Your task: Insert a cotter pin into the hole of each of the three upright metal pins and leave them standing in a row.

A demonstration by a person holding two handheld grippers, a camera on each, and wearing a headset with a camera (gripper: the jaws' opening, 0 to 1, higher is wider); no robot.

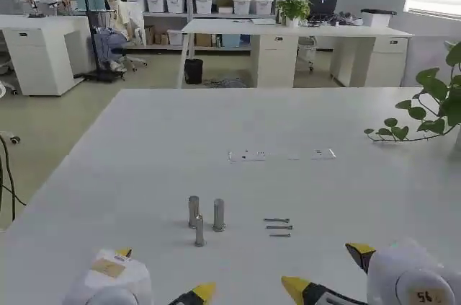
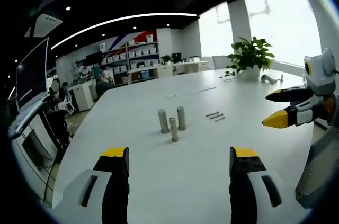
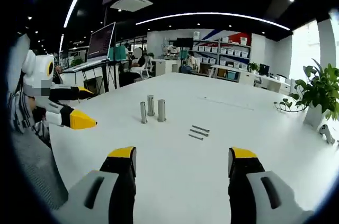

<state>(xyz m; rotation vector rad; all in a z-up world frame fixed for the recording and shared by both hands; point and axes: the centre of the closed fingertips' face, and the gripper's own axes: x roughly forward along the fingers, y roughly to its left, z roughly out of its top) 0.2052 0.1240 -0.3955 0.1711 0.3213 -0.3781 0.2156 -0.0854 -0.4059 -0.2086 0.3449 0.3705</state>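
White bench (image 1: 144,146): plant (image 1: 432,103) rt, strip (image 1: 281,154) behind pins (image 1: 218,215)

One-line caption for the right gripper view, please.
Open right gripper faces three upright metal pins and three loose cotter pins on the white workbench; left gripper alongside.

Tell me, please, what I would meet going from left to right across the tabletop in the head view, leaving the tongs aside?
Three upright metal pins → three cotter pins lying flat → leafy plant at the far right.
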